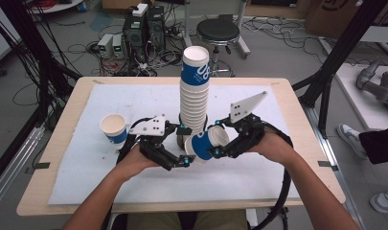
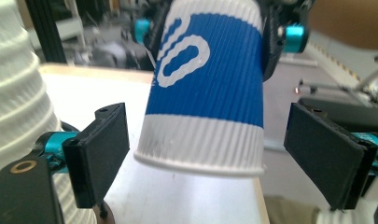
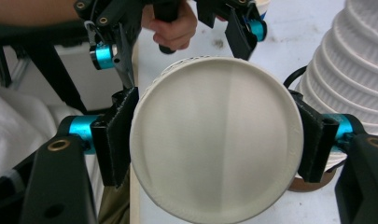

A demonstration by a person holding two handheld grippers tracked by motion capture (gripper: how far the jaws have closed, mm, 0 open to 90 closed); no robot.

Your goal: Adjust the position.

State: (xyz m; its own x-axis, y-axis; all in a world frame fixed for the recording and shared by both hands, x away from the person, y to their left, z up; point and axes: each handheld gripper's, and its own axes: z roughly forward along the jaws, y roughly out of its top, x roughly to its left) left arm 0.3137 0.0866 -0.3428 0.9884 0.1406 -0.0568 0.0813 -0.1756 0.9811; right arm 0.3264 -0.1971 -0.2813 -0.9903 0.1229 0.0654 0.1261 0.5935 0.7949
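**Blue-and-white paper cup gripped beside the cup stack**

A tall stack of paper cups (image 1: 195, 91) stands on the white mat (image 1: 258, 172) covering the worktop (image 1: 62, 124), and is taken here as the landmark.

Just in front of the stack's base, slightly to its right, a single blue-and-white cup (image 1: 208, 143) is held on its side by the right hand-held gripper (image 1: 220, 139). In the right gripper view the two black jaws are seen clamped against opposite sides of this cup (image 3: 217, 149), whose pale round end faces the camera. The stack (image 3: 359, 70) rises just beyond the far jaw in that view.

The left hand-held gripper (image 1: 182, 146) is found at the stack's base on its left-front side, close to the held cup. In the left gripper view its jaws are spread wide apart, with the ribbed cup (image 2: 205, 93) hanging between them but touched by neither; the cup's white rim points downward and is tilted. The stack (image 2: 14, 93) is seen at the left edge of that view.

Another cup (image 1: 114, 129) stands upright, open end up, on the mat well to the left of the stack.
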